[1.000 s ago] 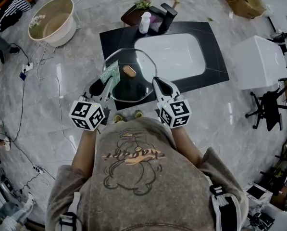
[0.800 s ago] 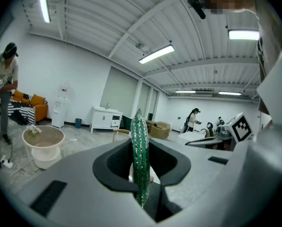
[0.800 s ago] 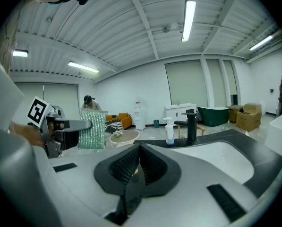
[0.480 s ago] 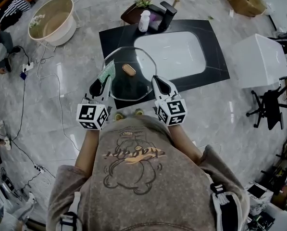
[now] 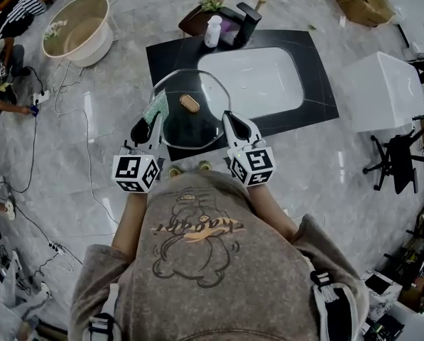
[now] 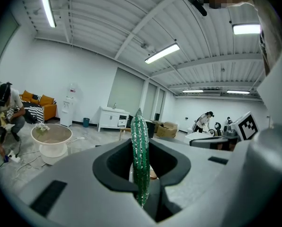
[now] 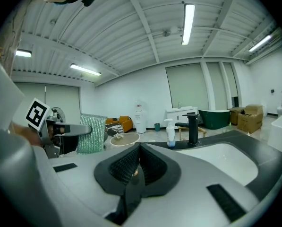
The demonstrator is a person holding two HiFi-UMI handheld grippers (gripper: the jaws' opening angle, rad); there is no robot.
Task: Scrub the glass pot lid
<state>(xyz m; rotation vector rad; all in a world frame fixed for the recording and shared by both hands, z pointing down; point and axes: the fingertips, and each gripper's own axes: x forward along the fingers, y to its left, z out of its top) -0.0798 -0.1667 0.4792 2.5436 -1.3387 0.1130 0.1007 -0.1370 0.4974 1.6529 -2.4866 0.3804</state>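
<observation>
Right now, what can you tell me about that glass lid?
The glass lid is round and clear, with a thin metal-looking rim and a brown knob at its middle, facing up. It hangs in the air before the sink. The right gripper pinches its right edge; a green scrubbing cloth in the left gripper meets its left edge.

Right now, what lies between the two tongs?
The glass pot lid, in the head view: the right tongs grip its rim, the left tongs hold a green sponge at its other edge.

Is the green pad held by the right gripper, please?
No, the pad is clamped in the left gripper's jaws; the right gripper is shut on the lid's rim.
</observation>
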